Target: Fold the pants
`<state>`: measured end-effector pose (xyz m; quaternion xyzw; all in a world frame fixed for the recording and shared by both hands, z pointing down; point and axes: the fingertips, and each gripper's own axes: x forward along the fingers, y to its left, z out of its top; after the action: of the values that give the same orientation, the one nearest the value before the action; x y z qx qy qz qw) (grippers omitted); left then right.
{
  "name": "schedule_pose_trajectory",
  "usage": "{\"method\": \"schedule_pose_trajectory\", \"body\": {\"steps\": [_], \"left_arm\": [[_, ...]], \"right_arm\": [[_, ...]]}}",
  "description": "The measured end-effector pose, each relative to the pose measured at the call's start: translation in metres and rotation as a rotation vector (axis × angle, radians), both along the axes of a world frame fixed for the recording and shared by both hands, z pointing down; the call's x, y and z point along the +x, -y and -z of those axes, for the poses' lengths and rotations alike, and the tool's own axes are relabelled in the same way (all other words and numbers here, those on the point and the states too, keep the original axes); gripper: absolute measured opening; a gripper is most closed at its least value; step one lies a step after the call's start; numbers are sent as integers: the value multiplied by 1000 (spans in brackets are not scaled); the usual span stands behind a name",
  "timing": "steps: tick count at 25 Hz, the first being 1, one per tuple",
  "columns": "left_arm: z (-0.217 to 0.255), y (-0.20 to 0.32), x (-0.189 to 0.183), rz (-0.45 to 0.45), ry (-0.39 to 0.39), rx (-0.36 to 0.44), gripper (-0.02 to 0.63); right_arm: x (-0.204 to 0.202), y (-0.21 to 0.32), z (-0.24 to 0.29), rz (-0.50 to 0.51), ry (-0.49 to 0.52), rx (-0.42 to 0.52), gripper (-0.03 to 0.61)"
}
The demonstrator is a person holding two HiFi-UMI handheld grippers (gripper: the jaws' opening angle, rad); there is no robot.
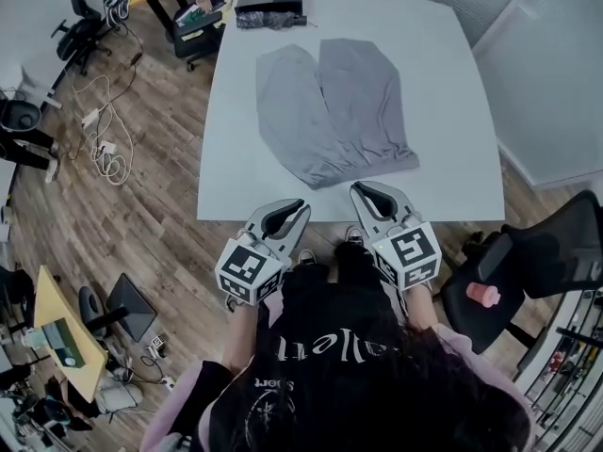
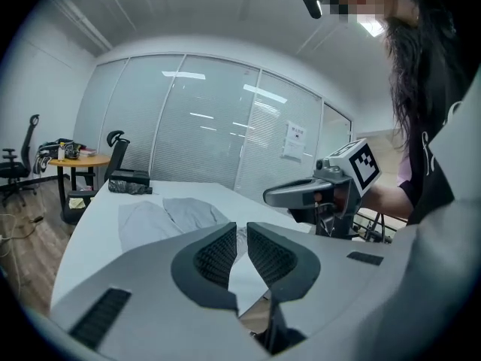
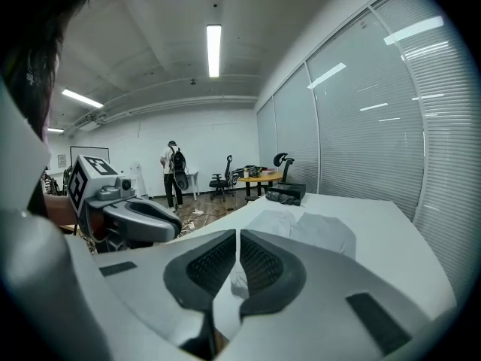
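Note:
Grey pants (image 1: 330, 109) lie flat on the white table (image 1: 443, 92), waistband toward me and both legs spread toward the far edge. In the gripper views the pants (image 2: 169, 216) (image 3: 312, 228) show beyond the jaws. My left gripper (image 1: 300, 206) hovers at the table's near edge, left of the waistband, shut with nothing between its jaws. My right gripper (image 1: 359, 190) is beside it at the near edge, just short of the waistband, also shut and empty. Each gripper shows in the other's view: the right gripper (image 2: 274, 196) and the left gripper (image 3: 176, 228).
A dark folded item with a black box (image 1: 269, 3) sits at the table's far edge. A black office chair (image 1: 528, 262) stands to my right. Cables (image 1: 104, 130), chairs and small desks crowd the wooden floor on the left. A person (image 3: 174, 173) stands far off.

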<state>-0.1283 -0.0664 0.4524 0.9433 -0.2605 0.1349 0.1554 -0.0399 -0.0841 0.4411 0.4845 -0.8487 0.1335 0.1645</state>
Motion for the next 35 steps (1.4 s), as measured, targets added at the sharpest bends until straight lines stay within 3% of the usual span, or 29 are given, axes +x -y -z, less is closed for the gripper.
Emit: {"method": "schedule_pose_trajectory", "body": {"steps": [5, 8, 16, 19, 24, 26, 31, 35], "left_arm": [[-33, 10, 23, 35, 64, -71, 48], [-50, 15, 33, 66, 92, -125, 93], [-125, 31, 37, 161, 242, -278, 127], [-153, 37, 31, 201, 309, -334, 167], [-193, 46, 21, 240, 401, -420, 179], [-203, 49, 20, 259, 404, -452, 179], [-217, 55, 26, 323, 319, -548, 179], [-223, 64, 29, 363, 315, -566, 179]], "right_arm": [[43, 16, -18, 7, -17, -26, 31], [70, 26, -32, 19, -41, -57, 31], [135, 48, -102, 35, -80, -175, 35], [157, 50, -132, 34, -96, -233, 90], [195, 53, -175, -44, -106, -324, 158], [210, 51, -190, -92, -85, -365, 176], [233, 42, -220, -191, 28, -477, 209], [240, 48, -230, -242, 107, -503, 209]]}}
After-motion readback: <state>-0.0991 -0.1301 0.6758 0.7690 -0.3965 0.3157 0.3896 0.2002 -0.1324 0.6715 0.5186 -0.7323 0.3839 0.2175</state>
